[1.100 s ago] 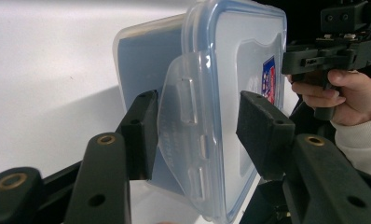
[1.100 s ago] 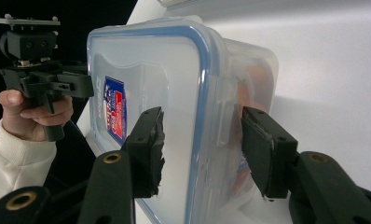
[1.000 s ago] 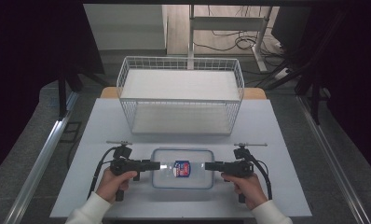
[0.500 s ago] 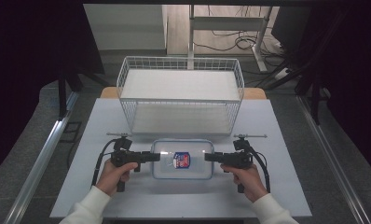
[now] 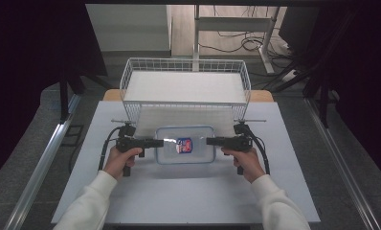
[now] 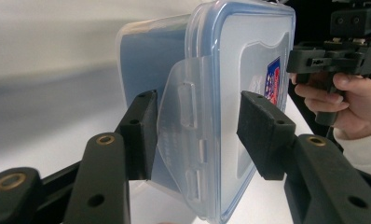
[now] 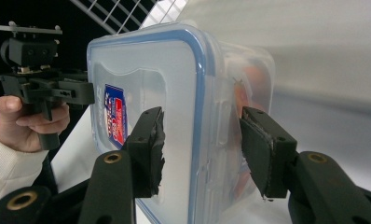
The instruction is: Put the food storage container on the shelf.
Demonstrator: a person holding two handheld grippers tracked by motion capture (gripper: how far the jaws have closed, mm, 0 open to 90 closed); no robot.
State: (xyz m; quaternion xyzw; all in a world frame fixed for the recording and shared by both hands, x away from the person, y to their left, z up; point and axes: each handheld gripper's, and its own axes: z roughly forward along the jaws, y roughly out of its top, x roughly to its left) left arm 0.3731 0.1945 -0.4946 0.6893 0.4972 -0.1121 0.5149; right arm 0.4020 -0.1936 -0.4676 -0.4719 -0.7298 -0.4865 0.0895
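A clear plastic container (image 5: 198, 136) with a blue-rimmed snap lid and a red and blue label (image 5: 184, 145) hangs level between the two grippers, just in front of the wire basket. My left gripper (image 5: 161, 142) is shut on its left end. In the left gripper view the jaws clamp lid and base around the side latch flap (image 6: 186, 116). My right gripper (image 5: 208, 141) is shut on the opposite end. There the pads (image 7: 151, 140) press the container (image 7: 146, 79) across its thickness. Something orange shows faintly inside.
A white wire basket (image 5: 186, 61) stands at the back of the white table (image 5: 179, 196), its front wall close behind the container. Both forearms in white sleeves come in from the bottom. Metal rails run along the floor on both sides.
Both grippers have carried the container away from the person, toward the basket's front wall. Their hold on its two ends is the same.
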